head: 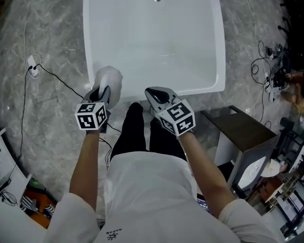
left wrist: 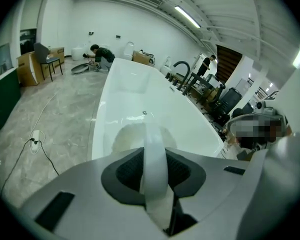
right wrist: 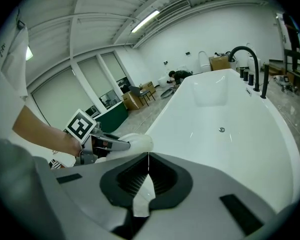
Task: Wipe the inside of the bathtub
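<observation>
Standing at the near end of the long white glossy bathtub (head: 202, 59), the person holds the left hand-held gripper (head: 104, 91) clenched on a soft white wiping cloth (head: 110, 80), which bulges past the jaws just over the tub's near-left rim, not yet down inside the basin. The right hand-held gripper (head: 157, 95) hovers near the middle of that near rim, its jaws pressed together on nothing. The cloth looks light and limp, so it should fold to the curved walls; a pinch through its bunched middle, as now, seems the safest hold, since the glazed tub is probably slick and a loose corner could drag free. The left gripper view shows what the head view cannot: a band of the cloth (left wrist: 152, 154) running straight between the closed jaws. The right gripper view alone shows the tall black curved faucet (right wrist: 247, 54) at the tub's far right edge, and the left hand-held gripper (right wrist: 110, 145) from the side.
</observation>
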The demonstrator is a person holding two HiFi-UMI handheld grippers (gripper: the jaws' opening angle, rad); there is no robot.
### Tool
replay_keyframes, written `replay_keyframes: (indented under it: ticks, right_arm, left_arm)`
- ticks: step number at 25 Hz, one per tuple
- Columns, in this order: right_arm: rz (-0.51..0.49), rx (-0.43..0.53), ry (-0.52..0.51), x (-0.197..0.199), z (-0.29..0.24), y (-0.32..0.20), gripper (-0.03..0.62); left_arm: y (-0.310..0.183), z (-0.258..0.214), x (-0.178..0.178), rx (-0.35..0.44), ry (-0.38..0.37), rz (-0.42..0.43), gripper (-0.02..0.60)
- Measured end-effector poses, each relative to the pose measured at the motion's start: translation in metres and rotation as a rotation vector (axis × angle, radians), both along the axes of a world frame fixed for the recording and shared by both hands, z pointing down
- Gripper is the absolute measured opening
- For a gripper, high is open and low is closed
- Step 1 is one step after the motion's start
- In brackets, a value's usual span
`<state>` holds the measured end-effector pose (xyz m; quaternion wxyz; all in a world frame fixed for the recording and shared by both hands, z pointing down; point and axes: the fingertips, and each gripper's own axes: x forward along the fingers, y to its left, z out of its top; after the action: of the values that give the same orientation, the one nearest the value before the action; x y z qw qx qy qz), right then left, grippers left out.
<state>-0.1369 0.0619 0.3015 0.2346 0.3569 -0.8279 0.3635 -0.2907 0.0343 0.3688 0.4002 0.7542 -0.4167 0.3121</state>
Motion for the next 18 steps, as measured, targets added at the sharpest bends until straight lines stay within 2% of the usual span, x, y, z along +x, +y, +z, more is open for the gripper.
replay_keyframes:
  ticks: [7, 18]
  right_arm:
    - [0.02, -0.031, -0.003, -0.003, 0.029, -0.003, 0.018]
    - [-0.102, -0.051, -0.052, -0.003, 0.066, 0.0, 0.018]
  left_arm:
    - [0.004, 0.035, -0.001, -0.057, -0.038, -0.013, 0.097]
    - [0.009, 0.083, -0.006, -0.176, -0.169, -0.044, 0.097]
